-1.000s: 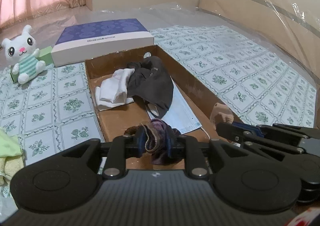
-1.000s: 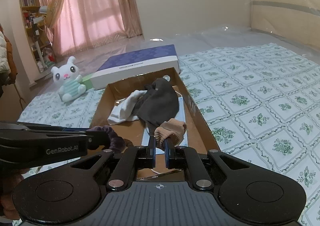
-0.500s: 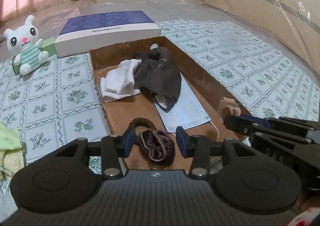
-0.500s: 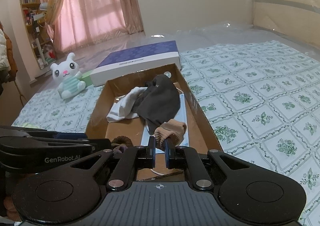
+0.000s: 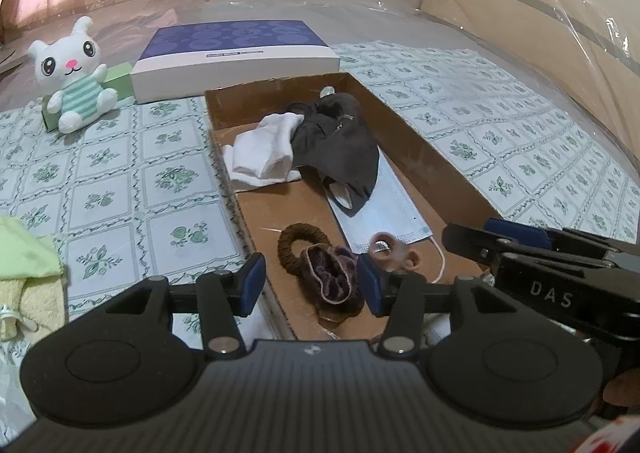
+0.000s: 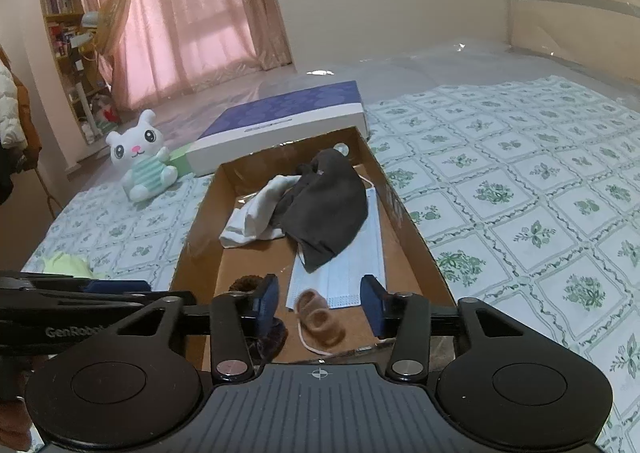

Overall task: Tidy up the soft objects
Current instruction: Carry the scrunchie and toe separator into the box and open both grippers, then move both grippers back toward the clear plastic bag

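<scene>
A shallow cardboard box [image 5: 432, 169] [image 6: 404, 221] lies on the bed. In it are a white sock [image 5: 264, 153] [image 6: 256, 217], a dark grey cloth [image 5: 340, 141] [image 6: 328, 205], a blue face mask [image 5: 384, 209] [image 6: 344, 273], a brown hair tie [image 5: 288, 249], a purple scrunchie [image 5: 330, 273] and a beige scrunchie [image 5: 390, 251] [image 6: 320, 323]. My left gripper [image 5: 312, 285] is open just above the purple scrunchie. My right gripper [image 6: 320, 303] is open above the beige scrunchie.
A white bunny plush [image 5: 74, 73] [image 6: 142, 157] sits by a green box [image 5: 118, 79]. A blue and white flat box [image 5: 236, 53] [image 6: 280, 121] lies behind the cardboard box. Yellow-green cloths [image 5: 24, 265] lie at the left. A headboard wrapped in plastic [image 5: 540, 25] stands at the right.
Both grippers have opened. The purple scrunchie and the beige scrunchie have dropped from them onto the floor of the cardboard box. Both grippers have pulled back a little.
</scene>
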Action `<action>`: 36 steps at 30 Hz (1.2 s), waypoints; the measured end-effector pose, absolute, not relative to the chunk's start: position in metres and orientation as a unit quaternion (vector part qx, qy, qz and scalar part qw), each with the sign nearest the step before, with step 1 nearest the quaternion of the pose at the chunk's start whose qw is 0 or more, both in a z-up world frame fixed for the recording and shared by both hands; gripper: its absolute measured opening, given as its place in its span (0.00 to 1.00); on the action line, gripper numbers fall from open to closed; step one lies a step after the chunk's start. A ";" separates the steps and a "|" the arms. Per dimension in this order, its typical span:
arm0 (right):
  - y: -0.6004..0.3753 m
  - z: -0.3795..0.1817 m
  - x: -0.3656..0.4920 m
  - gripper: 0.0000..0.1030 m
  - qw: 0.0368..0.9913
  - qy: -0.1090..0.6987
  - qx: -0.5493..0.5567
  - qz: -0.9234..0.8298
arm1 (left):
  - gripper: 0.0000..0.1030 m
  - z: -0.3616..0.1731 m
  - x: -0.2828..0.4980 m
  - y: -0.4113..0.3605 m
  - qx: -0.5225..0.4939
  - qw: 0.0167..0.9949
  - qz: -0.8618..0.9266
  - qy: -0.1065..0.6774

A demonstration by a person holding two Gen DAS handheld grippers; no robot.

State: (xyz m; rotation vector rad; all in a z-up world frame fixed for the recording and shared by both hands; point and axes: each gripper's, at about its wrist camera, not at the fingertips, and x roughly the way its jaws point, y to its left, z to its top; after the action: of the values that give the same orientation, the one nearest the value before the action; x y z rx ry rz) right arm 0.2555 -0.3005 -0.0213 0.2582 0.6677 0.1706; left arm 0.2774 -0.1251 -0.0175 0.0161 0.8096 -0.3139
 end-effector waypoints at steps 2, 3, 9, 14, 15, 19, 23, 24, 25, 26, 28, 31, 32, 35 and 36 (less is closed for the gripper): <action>-0.302 -0.022 0.253 0.47 0.932 0.330 0.129 0.081 | 0.50 -0.016 0.275 -0.122 0.006 0.907 -0.151 0.392; -0.302 -0.022 0.253 0.48 0.931 0.332 0.131 0.080 | 0.50 -0.015 0.273 -0.121 0.005 0.908 -0.150 0.392; -0.302 -0.020 0.244 0.51 0.929 0.336 0.137 0.075 | 0.50 -0.011 0.263 -0.113 0.001 0.908 -0.146 0.393; -0.300 -0.016 0.236 0.55 0.929 0.335 0.142 0.072 | 0.51 -0.007 0.250 -0.102 -0.001 0.908 -0.144 0.394; -0.300 -0.015 0.233 0.57 0.929 0.335 0.143 0.072 | 0.51 -0.006 0.247 -0.100 -0.003 0.908 -0.144 0.394; -0.297 -0.010 0.225 0.63 0.928 0.336 0.148 0.070 | 0.51 0.001 0.233 -0.087 -0.010 0.911 -0.137 0.389; -0.290 -0.003 0.216 0.66 0.929 0.331 0.148 0.074 | 0.51 0.010 0.218 -0.070 -0.015 0.915 -0.125 0.384; -0.289 -0.002 0.215 0.67 0.929 0.331 0.149 0.075 | 0.52 0.012 0.214 -0.065 -0.015 0.916 -0.123 0.381; -0.287 0.000 0.212 0.67 0.929 0.331 0.150 0.078 | 0.52 0.015 0.209 -0.061 -0.014 0.917 -0.119 0.379; -0.285 0.002 0.210 0.67 0.929 0.330 0.150 0.080 | 0.53 0.017 0.205 -0.057 -0.013 0.919 -0.116 0.377; -0.279 0.006 0.206 0.67 0.928 0.328 0.149 0.089 | 0.54 0.021 0.196 -0.050 -0.011 0.921 -0.110 0.374; -0.271 0.011 0.198 0.67 0.928 0.326 0.148 0.103 | 0.55 0.026 0.183 -0.036 -0.017 0.924 -0.101 0.369; -0.268 0.012 0.196 0.67 0.928 0.326 0.147 0.108 | 0.55 0.027 0.179 -0.032 -0.018 0.924 -0.098 0.368; -0.257 0.016 0.190 0.67 0.926 0.327 0.140 0.127 | 0.59 0.031 0.167 -0.021 -0.021 0.928 -0.086 0.363; -0.254 0.017 0.187 0.67 0.925 0.327 0.137 0.132 | 0.59 0.032 0.162 -0.018 -0.022 0.929 -0.082 0.361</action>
State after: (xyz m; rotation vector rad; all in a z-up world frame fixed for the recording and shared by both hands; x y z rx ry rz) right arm 0.1872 -0.2536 0.0168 0.2820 0.6714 0.2714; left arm 0.1624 -0.0179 0.0315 -0.0453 0.7404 -0.1687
